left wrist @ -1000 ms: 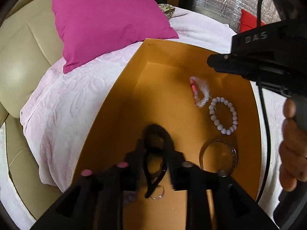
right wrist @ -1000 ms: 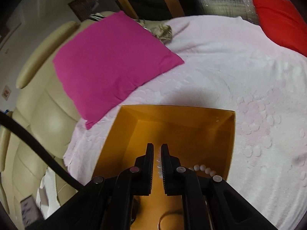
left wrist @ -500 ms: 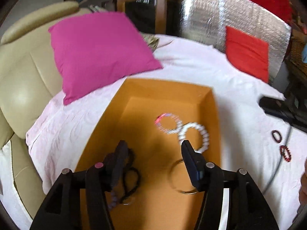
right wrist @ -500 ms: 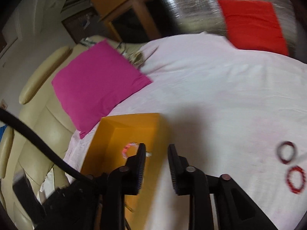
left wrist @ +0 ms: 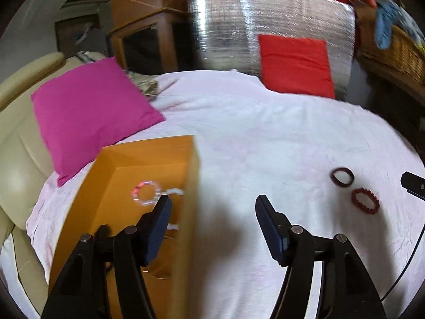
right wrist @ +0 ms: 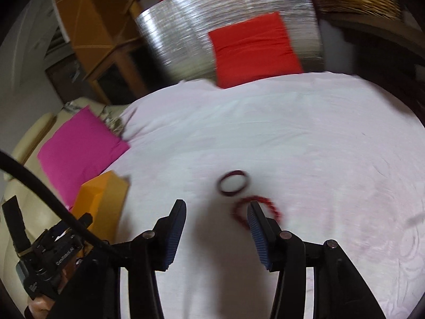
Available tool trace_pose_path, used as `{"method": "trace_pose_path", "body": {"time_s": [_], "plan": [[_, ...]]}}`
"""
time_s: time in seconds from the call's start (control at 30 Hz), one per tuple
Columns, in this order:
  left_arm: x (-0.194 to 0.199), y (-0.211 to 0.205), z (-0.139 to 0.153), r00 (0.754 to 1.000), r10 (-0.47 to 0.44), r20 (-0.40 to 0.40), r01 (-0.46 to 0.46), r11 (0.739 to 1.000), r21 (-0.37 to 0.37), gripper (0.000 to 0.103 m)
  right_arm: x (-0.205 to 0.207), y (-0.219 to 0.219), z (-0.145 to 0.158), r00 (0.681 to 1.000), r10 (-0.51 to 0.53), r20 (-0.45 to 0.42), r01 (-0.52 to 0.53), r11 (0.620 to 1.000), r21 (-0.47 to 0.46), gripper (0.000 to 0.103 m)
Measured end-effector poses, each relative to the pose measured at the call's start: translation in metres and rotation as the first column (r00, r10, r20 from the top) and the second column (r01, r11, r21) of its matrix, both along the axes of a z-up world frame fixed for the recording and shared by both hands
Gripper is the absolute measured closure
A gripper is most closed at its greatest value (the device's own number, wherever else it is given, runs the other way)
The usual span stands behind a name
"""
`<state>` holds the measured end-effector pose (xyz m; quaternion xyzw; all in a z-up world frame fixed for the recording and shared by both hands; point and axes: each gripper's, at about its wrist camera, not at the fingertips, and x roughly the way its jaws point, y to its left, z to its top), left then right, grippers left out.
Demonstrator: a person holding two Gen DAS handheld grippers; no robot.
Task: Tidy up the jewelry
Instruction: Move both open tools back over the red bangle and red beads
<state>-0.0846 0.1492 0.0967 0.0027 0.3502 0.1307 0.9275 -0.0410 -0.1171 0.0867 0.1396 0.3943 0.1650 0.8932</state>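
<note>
An orange box (left wrist: 190, 175) sits on the pale pink bedspread (left wrist: 252, 133) and holds a clear beaded bracelet (left wrist: 146, 192) and a white bead bracelet (left wrist: 174, 191). A dark maroon bangle (left wrist: 342, 176) and a red beaded bracelet (left wrist: 365, 200) lie on the bedspread to the right. My left gripper (left wrist: 212, 204) is open and empty, straddling the box's right wall from above. My right gripper (right wrist: 216, 208) is open and empty, just short of the dark bangle (right wrist: 233, 183); its right finger hides part of the red bracelet (right wrist: 263, 203). The box (right wrist: 106, 194) shows at left.
A magenta pillow (left wrist: 87, 114) lies behind the box against a cream headboard (left wrist: 16, 143). A red cushion (left wrist: 294, 63) leans on a silver foil panel (left wrist: 265, 21) at the far edge. A wicker basket (left wrist: 393, 45) stands at the right.
Both grippers opened wide and swung right, away from the box interior. The left one released the black item into the box; the bangle and red bracelet came into view.
</note>
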Motion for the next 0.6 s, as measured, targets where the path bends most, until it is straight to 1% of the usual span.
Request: {"method": "trace_pose_path", "body": {"time_s": [0.13,0.23,0.33,0.43,0.6], "plan": [[0.008,-0.028,-0.005,0.999,-0.048,-0.022,0.049,0.998,0.041,0.037,0.013,-0.026,-0.019,0.997,-0.029,-0.076,0.032,0.999,0.032,0.05],[0.015,-0.043,-0.009,0.997,-0.068,-0.031,0.07,0.996,0.054,0.037,0.017,-0.038,-0.028,0.995,-0.04,-0.095,0.041,0.999,0.005,0.051],[0.02,-0.056,-0.012,0.996,-0.084,-0.042,0.086,0.994,0.06,0.037,0.02,-0.052,-0.035,0.991,-0.046,-0.125,0.048,0.999,0.009,0.051],[0.024,-0.069,-0.016,0.993,-0.102,-0.052,0.105,0.992,0.069,0.037,0.017,-0.062,-0.038,0.99,-0.06,-0.129,0.061,0.998,-0.003,0.051],[0.028,-0.084,-0.019,0.991,-0.121,-0.061,0.125,0.99,0.072,0.037,0.018,-0.071,-0.04,0.986,-0.066,-0.153,0.071,0.997,0.03,0.051]]}}
